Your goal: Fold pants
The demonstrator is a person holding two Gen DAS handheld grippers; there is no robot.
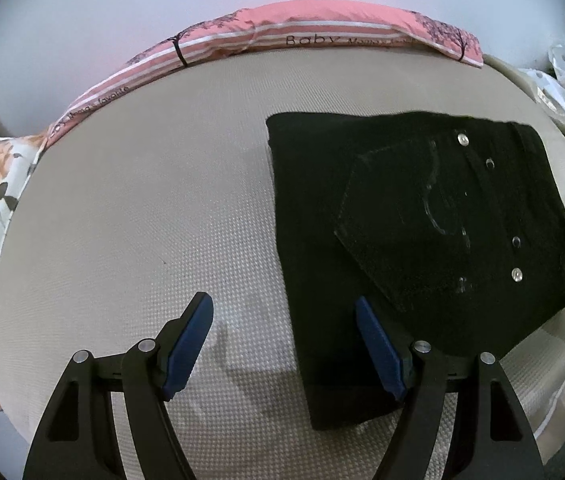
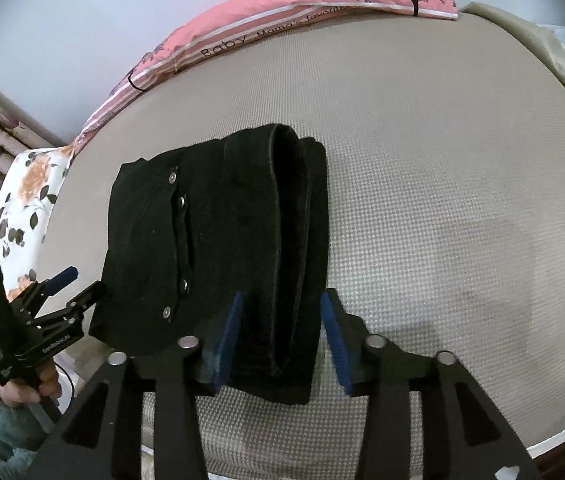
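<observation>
Already the black denim pants (image 1: 422,232) lie as a compact folded stack on the beige woven mattress cover (image 1: 142,200), toward its right half. From the left wrist view, the left gripper (image 1: 284,344) hovers with its blue pads spread wide and nothing between them, one pad over bare cover, the other over the stack's near edge. Plenty of open cover lies to the left, bounded far off by the pink striped pillow (image 1: 322,28).

From the right wrist view, the right gripper (image 2: 280,344) is spread too, its pads straddling the rolled edge of the stack without visibly pinching it. If it withdraws carelessly, a pad could likely snag that top layer and undo the fold. Open cover stretches to its right; the mattress edge sits close below.
</observation>
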